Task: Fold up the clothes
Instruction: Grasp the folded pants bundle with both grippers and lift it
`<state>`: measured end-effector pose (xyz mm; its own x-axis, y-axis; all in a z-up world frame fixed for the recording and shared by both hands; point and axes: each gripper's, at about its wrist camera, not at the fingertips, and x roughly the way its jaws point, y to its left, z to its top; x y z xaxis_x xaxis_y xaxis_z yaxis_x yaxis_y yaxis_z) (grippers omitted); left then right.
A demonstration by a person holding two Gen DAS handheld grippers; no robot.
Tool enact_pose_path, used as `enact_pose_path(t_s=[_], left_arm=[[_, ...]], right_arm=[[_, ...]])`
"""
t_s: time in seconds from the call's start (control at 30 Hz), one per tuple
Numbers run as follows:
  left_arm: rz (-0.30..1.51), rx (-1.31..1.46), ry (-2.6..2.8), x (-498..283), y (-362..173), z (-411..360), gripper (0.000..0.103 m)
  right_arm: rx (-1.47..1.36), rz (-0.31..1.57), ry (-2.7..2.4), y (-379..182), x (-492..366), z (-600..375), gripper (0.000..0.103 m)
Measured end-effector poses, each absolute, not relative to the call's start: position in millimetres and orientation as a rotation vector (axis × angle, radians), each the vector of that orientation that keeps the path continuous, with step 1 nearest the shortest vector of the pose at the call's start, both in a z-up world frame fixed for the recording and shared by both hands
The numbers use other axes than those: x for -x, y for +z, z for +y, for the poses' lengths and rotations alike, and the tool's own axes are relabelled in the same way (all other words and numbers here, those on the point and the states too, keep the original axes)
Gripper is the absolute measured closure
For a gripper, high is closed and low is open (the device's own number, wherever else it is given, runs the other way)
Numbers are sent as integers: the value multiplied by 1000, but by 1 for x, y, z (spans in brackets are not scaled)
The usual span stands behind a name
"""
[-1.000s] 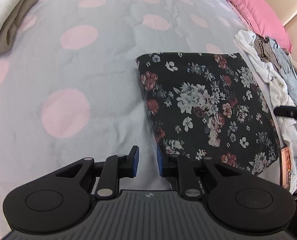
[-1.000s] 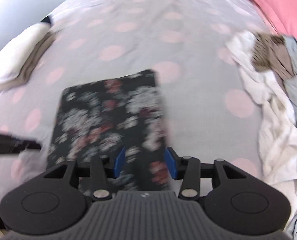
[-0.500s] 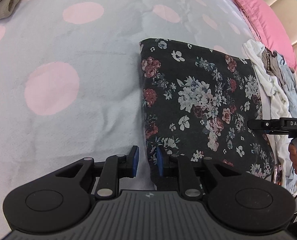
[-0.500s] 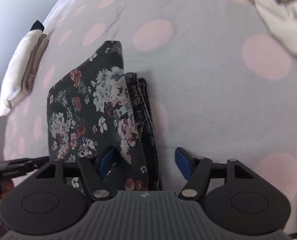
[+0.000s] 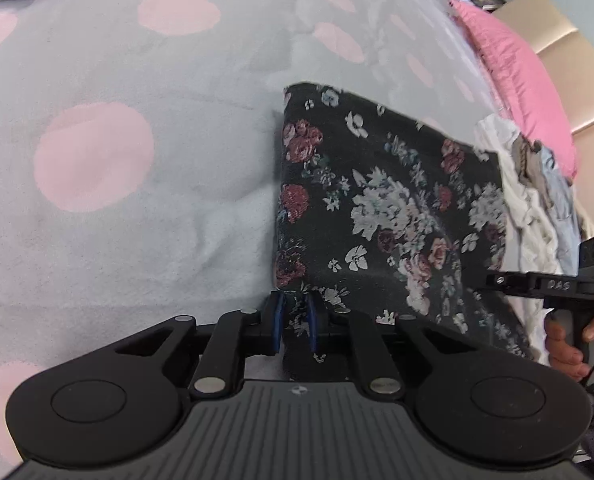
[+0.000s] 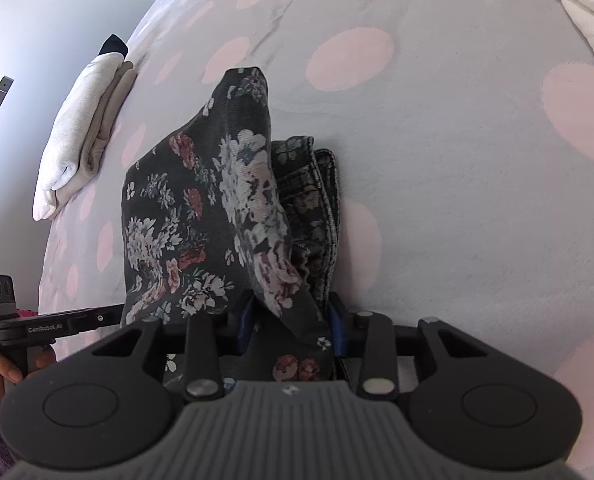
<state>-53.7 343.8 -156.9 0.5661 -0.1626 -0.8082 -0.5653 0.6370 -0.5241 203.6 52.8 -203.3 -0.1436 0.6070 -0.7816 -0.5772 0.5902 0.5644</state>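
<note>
Gripping the near corners of the floral garment (image 5: 393, 216), both tools are engaged at the lower centre of their frames. The left gripper (image 5: 295, 322) has its blue pads pressed together on a thin fold of the fabric's near left corner. The right gripper (image 6: 291, 326) has just been closing, and its jaws now pinch the bunched near right corner, where several layers (including a stitched hem) stack up.

The garment lies partly folded on the spotted bedspread (image 5: 137, 160), lower centre to right in the left wrist view, with the unfolded clothes pile (image 5: 537, 200) just beyond its far edge and a pink pillow (image 5: 513, 76) at upper right. A folded white and beige stack (image 6: 85, 136) sits well apart at the left of the right wrist view.

Risks, as judged:
- The right grip holds a thick, uneven bunch; inner layers may slide out when lifted, spoiling the fold.
- The left grip takes only a little cloth; a sharp pull could free it.
- Uneven lifting would skew the edges.
- Swinging toward the pile could snag loose clothes.
</note>
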Motion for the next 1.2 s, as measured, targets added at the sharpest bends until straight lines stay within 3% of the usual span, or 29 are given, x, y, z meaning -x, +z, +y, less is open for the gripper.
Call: enact_pose_path(t_s=[0.07, 0.13, 0.5, 0.67, 0.77, 1.2], left_arm=[[911, 941, 259, 60, -156, 349, 65], [887, 956, 258, 61, -156, 349, 57], [870, 949, 233, 41, -179, 339, 57], [787, 972, 254, 60, -178, 343, 82], [763, 939, 241, 64, -168, 341, 92], [771, 780, 282, 109, -116, 370, 96]], right_arm=[[-21, 1365, 1023, -202, -202, 52, 63], [-21, 1365, 1019, -202, -202, 52, 63], [-62, 1378, 1017, -206, -205, 50, 63], [-80, 1324, 1049, -203, -200, 43, 67], [-66, 1292, 1055, -194, -195, 43, 71], [-47, 1300, 1076, -160, -133, 75, 76]])
